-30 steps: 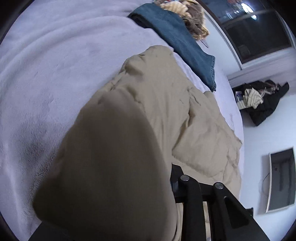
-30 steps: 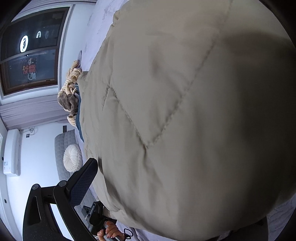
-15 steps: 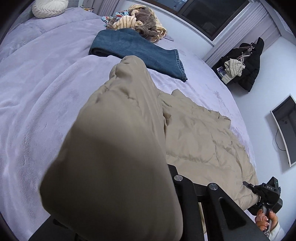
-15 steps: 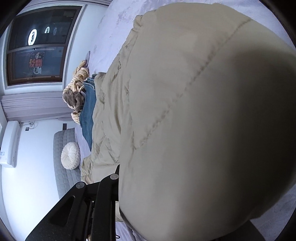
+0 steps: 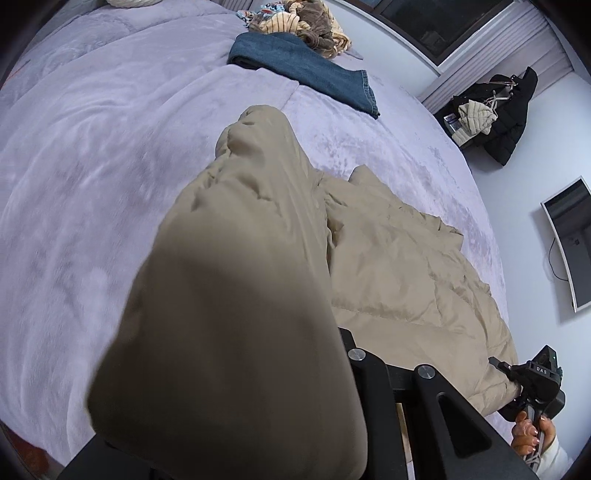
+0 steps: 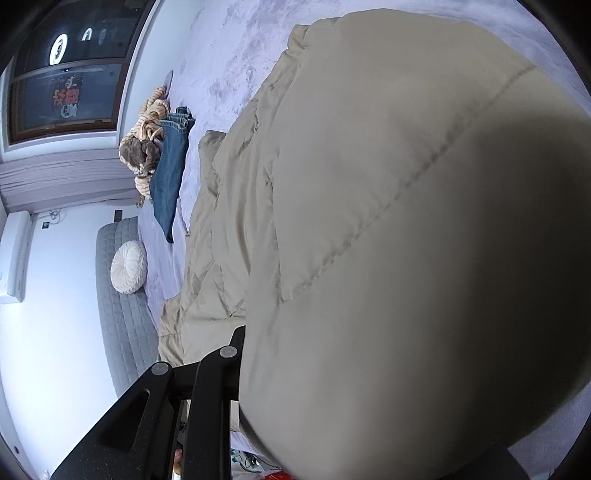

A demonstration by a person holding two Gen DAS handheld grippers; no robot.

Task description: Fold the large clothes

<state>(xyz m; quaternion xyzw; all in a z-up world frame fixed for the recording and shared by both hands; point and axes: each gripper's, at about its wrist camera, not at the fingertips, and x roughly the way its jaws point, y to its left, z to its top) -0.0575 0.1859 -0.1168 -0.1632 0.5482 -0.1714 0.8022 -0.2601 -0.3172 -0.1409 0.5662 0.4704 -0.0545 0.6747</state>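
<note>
A beige quilted jacket (image 5: pixel 406 266) lies spread on the lavender bed (image 5: pixel 92 166). My left gripper (image 5: pixel 332 343) grips a bunched, lifted fold of it. Its jaws are opening slightly, and the fabric still bulges between them and hides the left finger. In the right wrist view the jacket (image 6: pixel 369 184) fills most of the picture. My right gripper (image 6: pixel 258 343) is shut on a puffy edge that covers one finger. The right gripper (image 5: pixel 498 363) also shows in the left wrist view, held by a hand at the jacket's near right hem.
Folded blue jeans (image 5: pixel 306 66) and a heap of striped and brown clothes (image 5: pixel 306 26) lie at the bed's far side. A round white cushion (image 6: pixel 128 266) rests by the grey headboard. A black coat (image 5: pixel 509 107) and a wall screen (image 5: pixel 570 240) stand beyond the bed.
The right gripper's jaws have shut on the jacket's edge. Both grippers have lifted and carried their folds across the bed, so more of the bed and the room shows.
</note>
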